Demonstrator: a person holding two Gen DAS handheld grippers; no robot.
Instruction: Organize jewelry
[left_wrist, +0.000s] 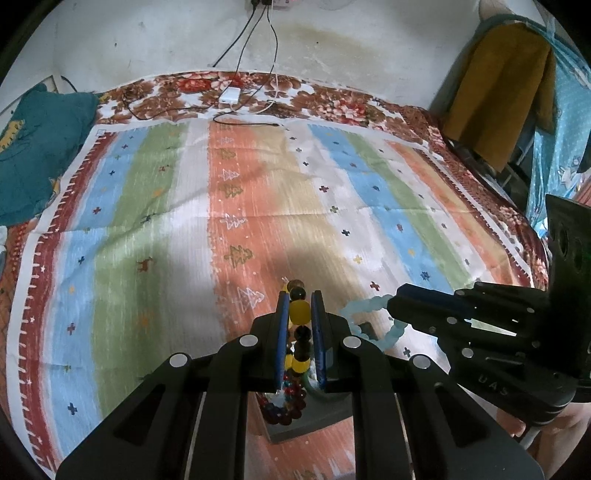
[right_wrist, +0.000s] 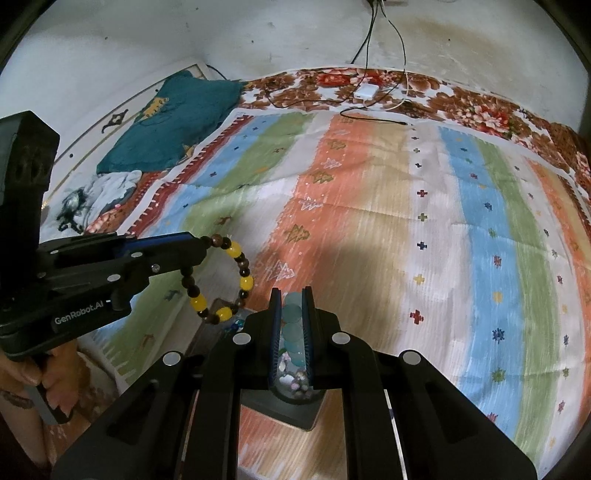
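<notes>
A: Dangling over the grey tray (right_wrist: 306, 415), the yellow-and-brown bracelet (right_wrist: 236, 275) hangs pinched in the left gripper (left_wrist: 300, 308).

B: Right gripper (right_wrist: 291, 306) nips the pale-blue bracelet (left_wrist: 373, 314) — light, floppy, slick beads; grip across one.

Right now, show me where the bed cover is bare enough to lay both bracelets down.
The striped cover lies bare ahead of both claws, from the gray tray out to the cables. It is crowded near the tray, where the left claw holds the yellow bracelet and the right claw the blue bracelet.
</notes>
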